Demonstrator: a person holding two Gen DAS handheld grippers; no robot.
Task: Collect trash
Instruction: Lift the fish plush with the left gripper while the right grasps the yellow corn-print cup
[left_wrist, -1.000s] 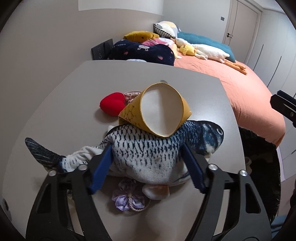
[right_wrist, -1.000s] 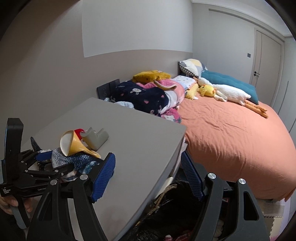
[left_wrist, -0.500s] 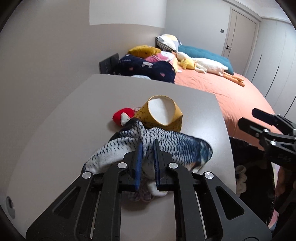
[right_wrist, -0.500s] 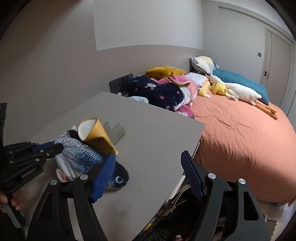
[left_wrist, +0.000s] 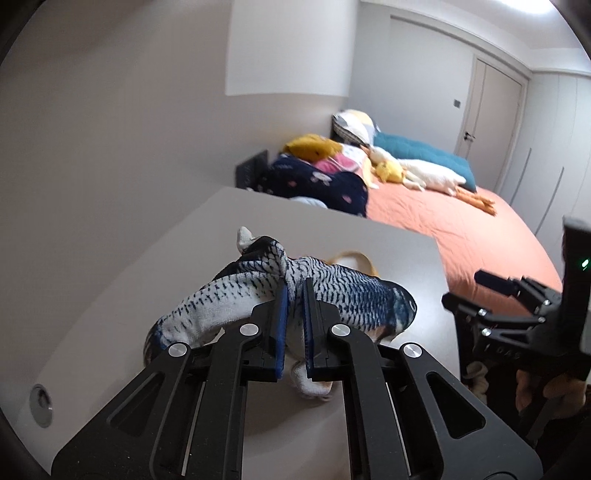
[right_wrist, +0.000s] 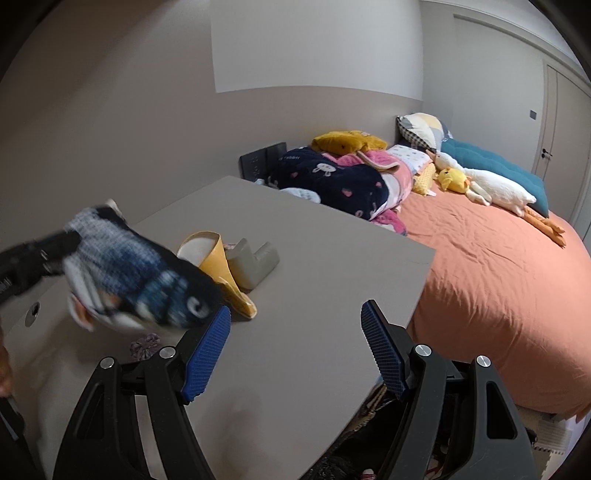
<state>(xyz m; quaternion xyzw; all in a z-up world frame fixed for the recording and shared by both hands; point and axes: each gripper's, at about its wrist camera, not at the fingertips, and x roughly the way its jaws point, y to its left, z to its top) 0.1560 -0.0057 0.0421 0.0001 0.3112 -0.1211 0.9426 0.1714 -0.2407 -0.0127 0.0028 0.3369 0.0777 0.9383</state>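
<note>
The left gripper (left_wrist: 294, 291) has its blue pads (left_wrist: 281, 317) pressed together on the middle of a plush fish toy (left_wrist: 332, 291). The fabric is bunched into a narrow fold between the pads. The fish toy has a grey-white scaled body, a dark blue head with a white eye, and a pale belly. It hangs clear of the grey table (left_wrist: 388, 243), with the tail end drooping to the left of the gripper and the head drooping to the right. In the right wrist view the fish toy (right_wrist: 140, 280) appears blurred at the left, above the table (right_wrist: 325, 273) surface.

The right gripper (right_wrist: 295, 321) has its jaws spread wide, with nothing between the blue pads (right_wrist: 208, 354). It is positioned over the near right part of the table, close to the table edge. In the left wrist view the right gripper (left_wrist: 491, 284) stands off the right edge of the table, apart from the fish toy.

A yellow paper cone (right_wrist: 218, 266) lies on its side on the table with its open end facing left. A grey plastic bracket (right_wrist: 255, 264) stands just beside the cone, touching it. A small purple fabric flower (right_wrist: 146, 345) lies on the table below the fish toy.

A dark trash bag (right_wrist: 369, 443) sits below the table edge, between the table and the bed (right_wrist: 498, 280). The bed has an orange sheet and carries pillows and plush toys.
</note>
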